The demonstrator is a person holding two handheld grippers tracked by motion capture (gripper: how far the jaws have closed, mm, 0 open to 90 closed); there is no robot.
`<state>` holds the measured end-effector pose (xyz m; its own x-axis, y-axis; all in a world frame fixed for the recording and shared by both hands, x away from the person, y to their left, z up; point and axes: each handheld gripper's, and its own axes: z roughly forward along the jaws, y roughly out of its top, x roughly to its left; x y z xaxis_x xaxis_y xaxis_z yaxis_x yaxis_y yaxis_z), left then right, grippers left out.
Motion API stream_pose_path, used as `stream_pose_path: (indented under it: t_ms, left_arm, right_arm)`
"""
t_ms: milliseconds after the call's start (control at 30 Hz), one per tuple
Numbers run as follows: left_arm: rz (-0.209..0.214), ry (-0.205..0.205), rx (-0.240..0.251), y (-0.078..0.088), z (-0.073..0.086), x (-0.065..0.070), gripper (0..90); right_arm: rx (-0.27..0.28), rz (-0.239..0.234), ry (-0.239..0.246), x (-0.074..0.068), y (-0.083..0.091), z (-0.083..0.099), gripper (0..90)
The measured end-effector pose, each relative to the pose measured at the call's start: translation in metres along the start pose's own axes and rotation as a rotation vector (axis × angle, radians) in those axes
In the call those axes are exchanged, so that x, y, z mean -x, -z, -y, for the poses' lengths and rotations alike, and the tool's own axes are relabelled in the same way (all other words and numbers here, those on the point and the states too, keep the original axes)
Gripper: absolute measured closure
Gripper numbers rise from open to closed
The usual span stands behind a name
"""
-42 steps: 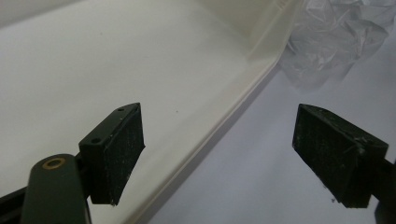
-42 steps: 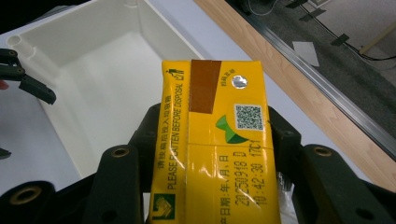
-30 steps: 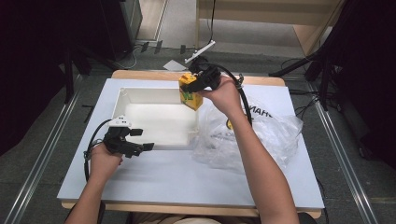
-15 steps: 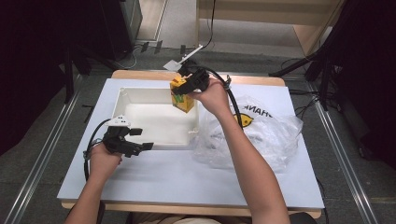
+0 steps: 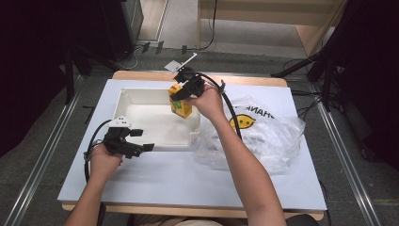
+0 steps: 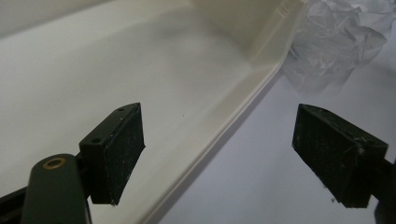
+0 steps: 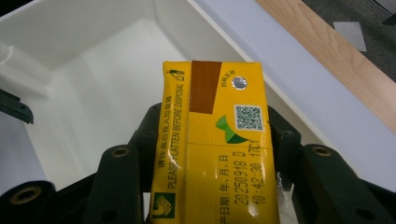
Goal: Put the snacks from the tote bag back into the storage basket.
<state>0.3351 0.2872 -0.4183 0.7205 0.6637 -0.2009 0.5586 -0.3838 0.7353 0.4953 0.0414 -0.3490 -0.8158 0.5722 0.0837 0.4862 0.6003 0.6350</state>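
- On the white tabletop [image 5: 188,179], which sat on a light wooden table with its edge showing along the far side, I had a white tray [image 5: 141,117] toward the left and a crumpled clear plastic bag [image 5: 268,136] with a yellow smiley face to the right of it, touching the tray's right rim.
- Above the tray's far right corner, my right gripper [image 5: 181,96] had its jaws closed on a yellow drink carton [image 5: 179,104]; in the right gripper view the carton [image 7: 217,140] sat clamped between both jaws, printed side up, over the tray's interior.
- At the tray's near rim, my left gripper [image 5: 141,146] rested low with its jaws spread wide and nothing between them; the left gripper view showed one pad over the tray floor and the other over the tabletop, the rim [image 6: 224,126] running between them.
- Around the table I saw grey floor, metal rails on both sides, dark stands, and cables trailing at the far end.
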Motion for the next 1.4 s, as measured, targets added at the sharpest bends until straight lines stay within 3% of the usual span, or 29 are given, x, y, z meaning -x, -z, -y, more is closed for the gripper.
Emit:
stream_pose_path:
  t_ms: [267, 667, 833, 1033, 1400]
  left_arm:
    - [-0.004, -0.003, -0.005, 0.0, 0.0, 0.0, 17.6]
    - [-0.009, -0.017, -0.016, -0.002, -0.001, 0.002, 17.7]
    - [-0.007, -0.017, -0.019, -0.002, 0.0, 0.002, 17.7]
    - [-0.01, -0.012, -0.023, -0.002, 0.0, 0.002, 17.6]
    - [-0.008, -0.017, -0.03, -0.004, -0.001, 0.003, 17.6]
  right_arm:
    - [-0.004, 0.017, -0.031, 0.009, -0.013, 0.008, 53.0]
    - [-0.029, 0.026, -0.034, 0.011, -0.025, 0.015, 52.9]
    - [-0.045, 0.035, -0.013, 0.008, -0.031, 0.017, 52.9]
    - [-0.037, 0.034, -0.001, 0.007, -0.032, 0.022, 52.8]
    - [-0.047, 0.002, -0.03, 0.012, -0.029, 0.03, 51.8]
